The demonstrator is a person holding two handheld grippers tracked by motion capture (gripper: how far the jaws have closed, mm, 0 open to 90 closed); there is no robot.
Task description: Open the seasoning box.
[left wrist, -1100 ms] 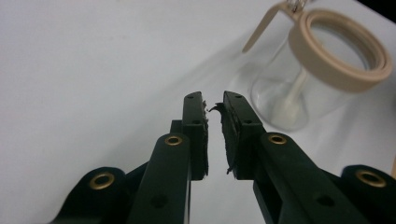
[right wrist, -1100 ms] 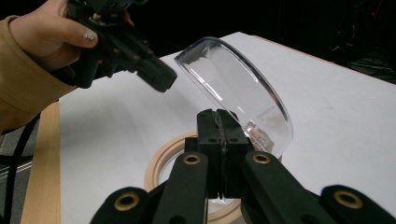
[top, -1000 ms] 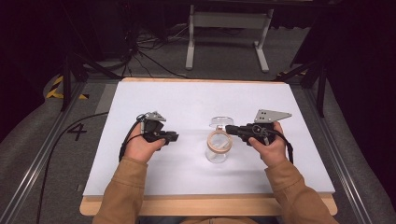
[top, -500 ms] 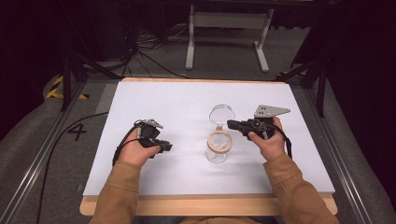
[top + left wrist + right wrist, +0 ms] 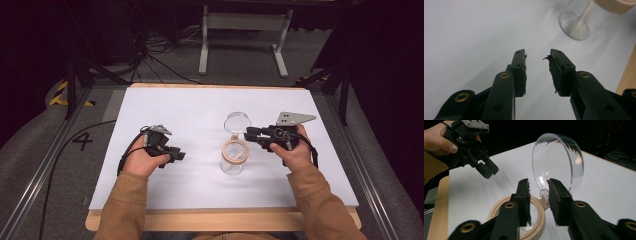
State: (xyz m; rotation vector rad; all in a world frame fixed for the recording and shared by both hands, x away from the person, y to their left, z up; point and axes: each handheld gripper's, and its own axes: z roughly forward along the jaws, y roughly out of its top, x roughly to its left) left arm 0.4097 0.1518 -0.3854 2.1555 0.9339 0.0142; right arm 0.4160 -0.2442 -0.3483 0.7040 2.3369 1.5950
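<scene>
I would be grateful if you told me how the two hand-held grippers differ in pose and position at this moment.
The left hand-held gripper sits well apart from the clear glass jar with the tan rim, while the right hand-held gripper reaches the jar's raised clear round lid. The left is bare on top; the right carries a grey plate. Both are open and empty.

The high view looks forward and down from above the person's side onto the whole white table (image 5: 200, 110), taking in both forearms, the dark floor and a stand beyond. The left gripper view sits low and close to the tabletop, facing along its jaws toward the base of the clear jar (image 5: 579, 22). The right gripper view looks close over the jar's tan rim (image 5: 534, 220) and raised lid (image 5: 559, 162), sharing jar and table with the others.
</scene>
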